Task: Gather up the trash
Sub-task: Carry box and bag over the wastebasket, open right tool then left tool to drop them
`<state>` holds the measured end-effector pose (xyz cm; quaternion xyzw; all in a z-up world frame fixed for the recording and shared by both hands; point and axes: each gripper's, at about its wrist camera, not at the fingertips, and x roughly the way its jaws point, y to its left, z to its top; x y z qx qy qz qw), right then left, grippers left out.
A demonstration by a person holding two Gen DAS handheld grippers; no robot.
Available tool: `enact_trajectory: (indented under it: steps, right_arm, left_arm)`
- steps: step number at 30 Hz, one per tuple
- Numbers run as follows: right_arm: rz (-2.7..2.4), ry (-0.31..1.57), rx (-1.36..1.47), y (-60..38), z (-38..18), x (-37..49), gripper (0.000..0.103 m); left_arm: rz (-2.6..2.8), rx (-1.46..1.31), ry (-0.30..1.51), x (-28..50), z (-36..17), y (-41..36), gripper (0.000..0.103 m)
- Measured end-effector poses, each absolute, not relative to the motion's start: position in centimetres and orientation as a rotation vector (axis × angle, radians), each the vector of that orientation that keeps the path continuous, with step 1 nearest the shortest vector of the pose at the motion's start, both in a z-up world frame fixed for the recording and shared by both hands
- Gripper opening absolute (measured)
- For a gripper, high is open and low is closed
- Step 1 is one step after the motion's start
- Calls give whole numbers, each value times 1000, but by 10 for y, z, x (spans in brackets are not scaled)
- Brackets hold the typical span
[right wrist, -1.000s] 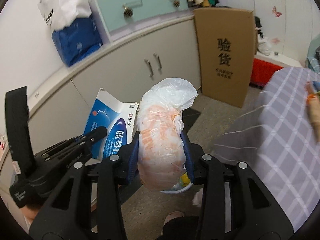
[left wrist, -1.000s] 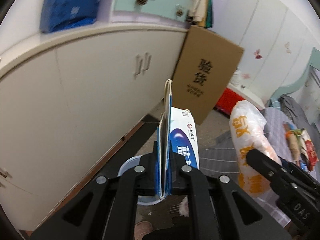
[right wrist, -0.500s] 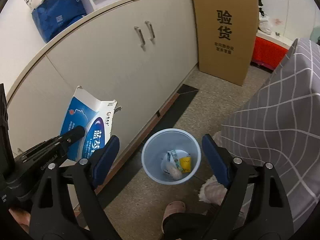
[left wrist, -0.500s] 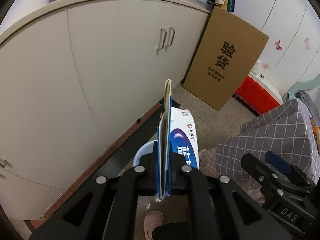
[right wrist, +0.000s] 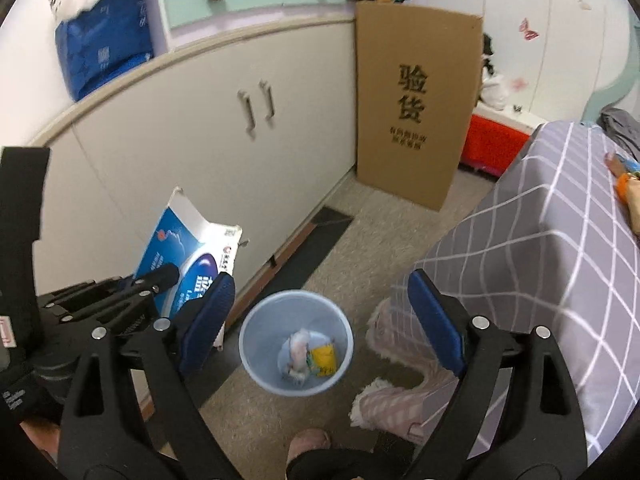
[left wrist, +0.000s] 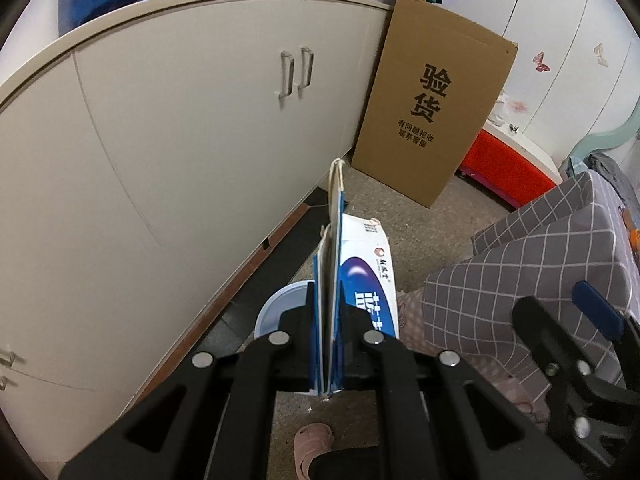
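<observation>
Below, the bin sits between the opening, empty right hand-held gripper's jaws.

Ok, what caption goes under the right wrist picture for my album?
Right tongs opening, empty, above the round pale-blue plastic bin holding scraps; left tongs grip a flattened blue-and-white cardboard box.

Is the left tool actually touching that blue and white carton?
Touching. In the left wrist view the left tool is shut on the flattened carton, its fingers pressing both sides.
</observation>
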<state>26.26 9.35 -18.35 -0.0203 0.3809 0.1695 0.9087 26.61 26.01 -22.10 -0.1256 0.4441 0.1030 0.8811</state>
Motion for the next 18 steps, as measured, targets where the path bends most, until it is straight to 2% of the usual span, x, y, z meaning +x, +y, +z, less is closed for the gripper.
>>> enact_trajectory:
  steps: [4, 5, 6, 7, 8, 18]
  right_arm:
    - [327, 740, -9, 84, -173, 263, 87]
    - [327, 733, -2, 83, -172, 263, 88]
    - [328, 728, 2, 82, -170, 263, 89]
    - [324, 725, 1, 81, -169, 263, 89]
    - [323, 725, 2, 81, -168, 264, 89]
    - [311, 733, 10, 72, -165, 261, 89]
  left_arm:
    - [220, -249, 905, 279, -216, 259, 10]
    - [232, -241, 906, 282, -216, 259, 17]
    - [228, -238, 911, 285, -216, 258, 26]
    - [220, -239, 915, 287, -216, 258, 53]
    - [216, -239, 910, 287, -215, 256, 66]
    - [220, -206, 898, 276, -209, 243, 66]
